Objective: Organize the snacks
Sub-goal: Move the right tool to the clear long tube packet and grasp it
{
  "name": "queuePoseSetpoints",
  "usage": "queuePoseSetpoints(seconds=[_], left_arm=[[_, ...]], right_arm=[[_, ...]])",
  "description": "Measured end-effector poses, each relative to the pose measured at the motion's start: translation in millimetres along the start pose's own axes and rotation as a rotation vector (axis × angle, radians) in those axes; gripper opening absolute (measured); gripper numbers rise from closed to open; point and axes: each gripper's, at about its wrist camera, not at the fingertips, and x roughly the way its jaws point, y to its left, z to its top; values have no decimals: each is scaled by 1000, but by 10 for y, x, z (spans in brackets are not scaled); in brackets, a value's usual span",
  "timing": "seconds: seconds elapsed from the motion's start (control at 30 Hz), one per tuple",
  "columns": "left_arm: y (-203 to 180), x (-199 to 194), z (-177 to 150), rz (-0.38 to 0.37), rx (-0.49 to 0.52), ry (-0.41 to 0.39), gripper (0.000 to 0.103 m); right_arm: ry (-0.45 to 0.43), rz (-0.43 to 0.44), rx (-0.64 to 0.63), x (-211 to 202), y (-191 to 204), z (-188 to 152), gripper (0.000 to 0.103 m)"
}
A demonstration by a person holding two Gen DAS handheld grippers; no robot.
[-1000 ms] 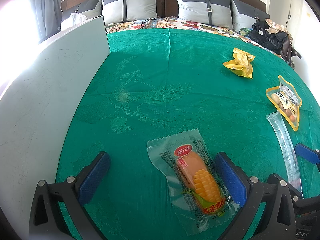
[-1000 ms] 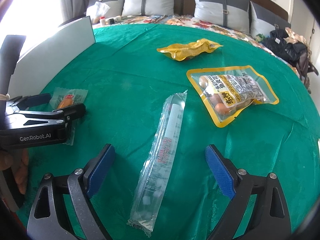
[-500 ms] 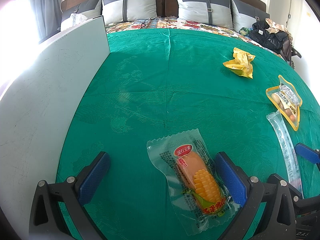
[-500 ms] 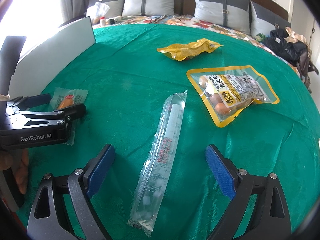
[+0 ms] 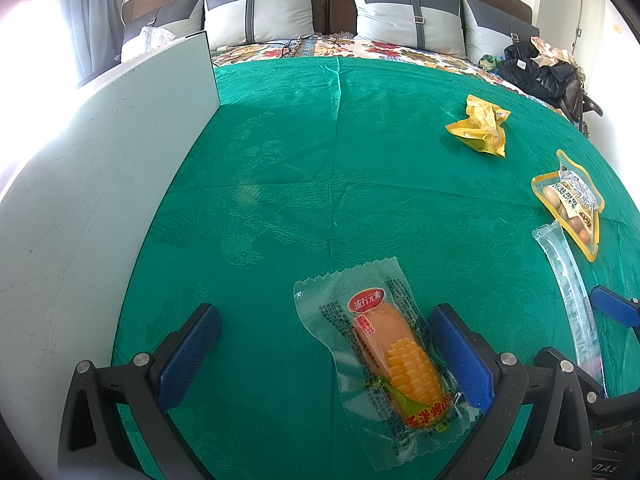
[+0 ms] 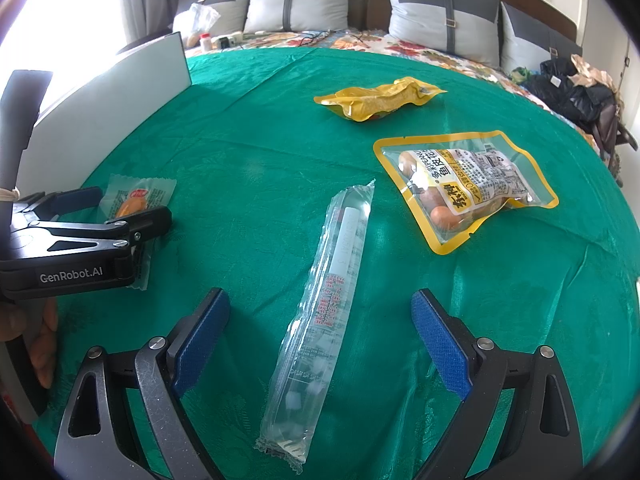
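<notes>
On the green tabletop (image 5: 360,168), the corn snack (image 5: 394,354) lies between the wide-apart fingers of the left gripper (image 5: 324,344), at five o'clock, light and crinkly, best pinched across its firm middle, while the right gripper (image 6: 320,336), likewise open, straddles a slippery clear tube packet (image 6: 328,300).

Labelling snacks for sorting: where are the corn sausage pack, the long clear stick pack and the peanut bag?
corn sausage pack (image 5: 394,354), left wrist view, on the orange sausage.
long clear stick pack (image 6: 326,300), right wrist view, mid-length.
peanut bag (image 6: 466,184), right wrist view, on its label.
</notes>
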Motion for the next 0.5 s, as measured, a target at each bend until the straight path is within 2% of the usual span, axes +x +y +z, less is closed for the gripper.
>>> queuePoseSetpoints(seconds=[0.4, 0.47, 0.5], left_arm=[[-2, 9, -2, 4, 3, 6, 103], [-11, 6, 22, -6, 16, 52, 103], [-17, 7, 43, -17, 30, 88, 103]], right_arm=[[1, 1, 2, -5, 0, -6, 94], [40, 8, -2, -6, 0, 27, 94], [96, 13, -4, 4, 3, 85, 94]])
